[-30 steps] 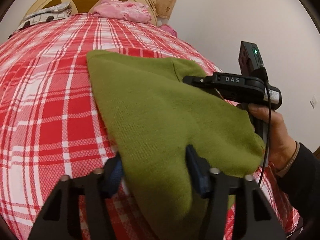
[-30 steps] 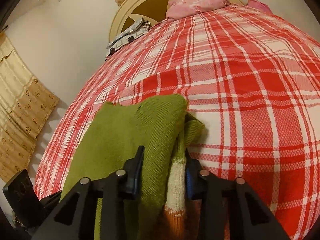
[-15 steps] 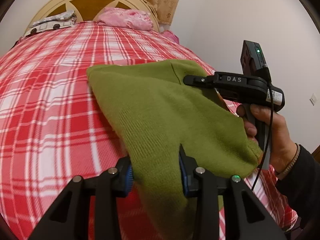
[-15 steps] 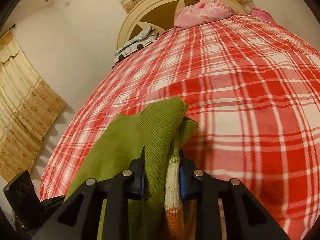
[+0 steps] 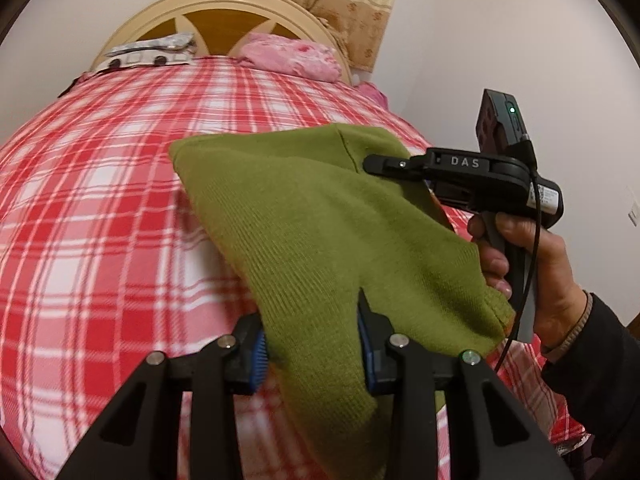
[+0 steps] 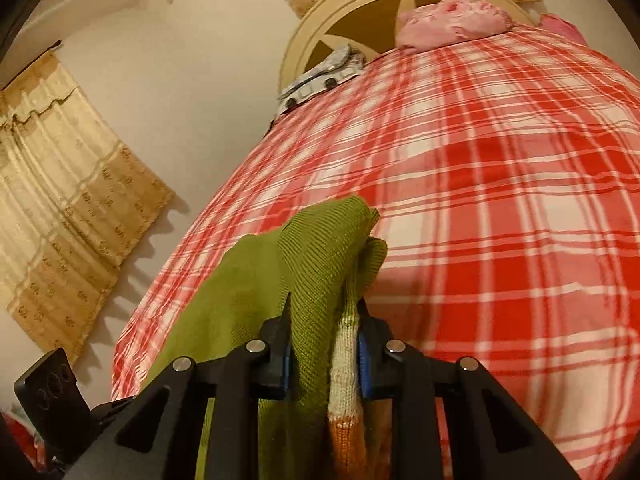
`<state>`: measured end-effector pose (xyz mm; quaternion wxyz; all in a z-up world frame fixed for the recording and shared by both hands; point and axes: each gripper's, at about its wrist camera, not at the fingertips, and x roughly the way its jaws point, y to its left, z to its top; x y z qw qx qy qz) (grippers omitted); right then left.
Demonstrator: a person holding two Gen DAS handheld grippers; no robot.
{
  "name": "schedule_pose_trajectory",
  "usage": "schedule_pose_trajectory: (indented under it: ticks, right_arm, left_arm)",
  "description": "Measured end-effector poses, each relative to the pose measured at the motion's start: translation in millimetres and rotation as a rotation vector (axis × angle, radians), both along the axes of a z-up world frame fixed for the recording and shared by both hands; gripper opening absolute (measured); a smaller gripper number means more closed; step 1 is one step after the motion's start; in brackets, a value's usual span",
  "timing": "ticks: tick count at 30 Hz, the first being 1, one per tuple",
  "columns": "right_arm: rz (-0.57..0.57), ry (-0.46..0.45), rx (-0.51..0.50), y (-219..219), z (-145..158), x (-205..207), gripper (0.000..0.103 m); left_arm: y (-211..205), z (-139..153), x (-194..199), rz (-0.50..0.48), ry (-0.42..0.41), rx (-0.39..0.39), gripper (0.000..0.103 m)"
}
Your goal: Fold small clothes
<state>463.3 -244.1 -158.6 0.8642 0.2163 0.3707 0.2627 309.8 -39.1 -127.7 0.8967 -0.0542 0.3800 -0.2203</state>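
1. My left gripper: jaws clamping the green sweater at its near edge.
2. My right gripper: jaws pinching the sweater's bunched edge w/ its white-orange striped part.
3. Sweater hanging lifted btwn both, over the red plaid bed.

Warm indoor light, fisheye warping, slight blur

The green garment is matt ribbed knit, the plaid bedcover coarse woven cloth, the headboard glossy.
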Motion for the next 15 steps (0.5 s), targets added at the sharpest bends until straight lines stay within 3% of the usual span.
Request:
schedule_pose_trajectory:
  ticks: [15]
  right_arm:
    - [0.132, -0.007, 0.018, 104, 8, -26, 0.024]
  left_arm:
    - [73, 0, -43, 0.128, -0.005, 0.021, 0.037]
